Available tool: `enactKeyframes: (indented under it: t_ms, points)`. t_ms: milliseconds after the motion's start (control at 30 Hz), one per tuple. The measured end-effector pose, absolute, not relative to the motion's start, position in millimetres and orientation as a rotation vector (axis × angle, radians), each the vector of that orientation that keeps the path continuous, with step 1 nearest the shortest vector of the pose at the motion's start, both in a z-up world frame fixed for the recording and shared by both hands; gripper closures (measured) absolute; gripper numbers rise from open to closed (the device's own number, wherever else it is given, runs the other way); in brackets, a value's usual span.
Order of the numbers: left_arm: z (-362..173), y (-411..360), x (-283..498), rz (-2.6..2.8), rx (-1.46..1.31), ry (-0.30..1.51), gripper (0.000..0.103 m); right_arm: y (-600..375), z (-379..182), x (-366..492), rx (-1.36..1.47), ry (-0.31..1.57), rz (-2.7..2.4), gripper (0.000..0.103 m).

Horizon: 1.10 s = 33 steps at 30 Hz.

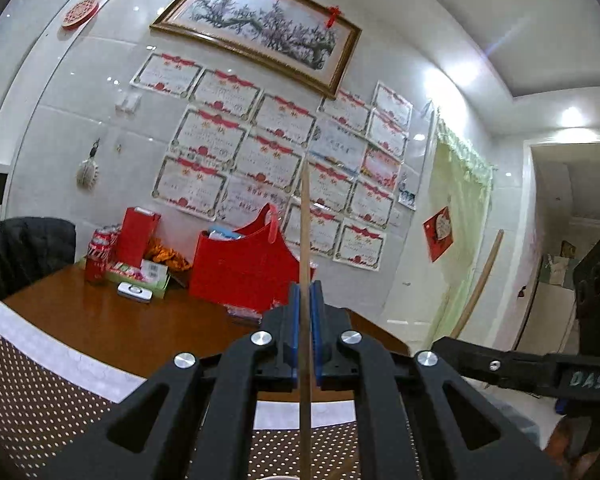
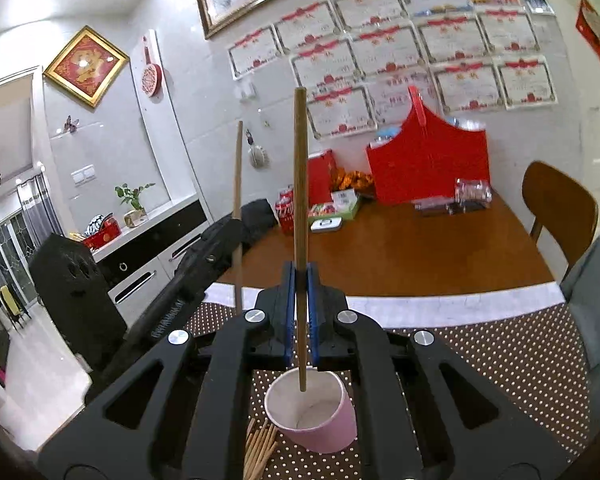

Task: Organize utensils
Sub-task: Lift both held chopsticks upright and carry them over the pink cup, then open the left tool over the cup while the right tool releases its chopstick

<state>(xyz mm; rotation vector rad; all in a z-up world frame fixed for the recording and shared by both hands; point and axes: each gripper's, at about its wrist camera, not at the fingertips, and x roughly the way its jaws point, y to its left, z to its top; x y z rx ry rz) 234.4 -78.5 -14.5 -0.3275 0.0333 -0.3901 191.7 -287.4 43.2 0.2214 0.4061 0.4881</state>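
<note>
Bottom frame edge cuts off chopstick (image 1: 305, 420); certificates' (image 1: 204, 136) text unreadable.

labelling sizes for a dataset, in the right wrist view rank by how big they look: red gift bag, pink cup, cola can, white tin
1. red gift bag
2. pink cup, though it sits nearest the camera, so this is unsure
3. cola can and white tin look about alike

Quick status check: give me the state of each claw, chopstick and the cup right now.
Left claw: shut on a chopstick.
Left chopstick: upright, clamped between the blue pads.
Right claw: shut on a chopstick.
Right chopstick: upright, lower tip inside the cup mouth.
Pink cup: upright on the dotted mat, open, nothing else seen inside.
Loose chopsticks: lying on the mat left of the cup.
</note>
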Motion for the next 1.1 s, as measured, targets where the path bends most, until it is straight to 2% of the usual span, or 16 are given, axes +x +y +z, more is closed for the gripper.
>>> enactKeyframes:
  t_ms: [333,433,467,500,533,567,600,867,1100]
  points:
    - [-42,-84,258,-0.352,-0.288,0.133,0.098,-274,16,210,0.17,0.522,0.482,0.097]
    - [-45,-86,264,-0.357,-0.274,0.182,0.097,-278,10,216,0.204,0.553,0.483,0.093]
    - [-44,-86,263,-0.356,-0.263,0.19,0.092,-281,9,218,0.225,0.564,0.487,0.071]
    - [-43,-86,261,-0.351,-0.25,0.2,0.074,-284,9,219,0.244,0.572,0.486,0.015]
    - [-41,-86,260,-0.344,-0.245,0.204,0.063,-290,10,218,0.269,0.563,0.463,0.004]
    - [-38,-83,257,-0.332,-0.248,0.197,0.048,-293,11,215,0.275,0.541,0.446,0.006]
    - [-36,-81,254,-0.322,-0.251,0.191,0.039,-299,15,211,0.282,0.511,0.426,0.006]
    - [-14,-62,224,-0.277,-0.198,0.229,0.024,-319,29,203,0.353,0.474,0.353,0.006]
    - [-19,-38,186,-0.199,-0.11,0.321,0.022,-304,39,193,0.327,0.464,0.39,0.006]
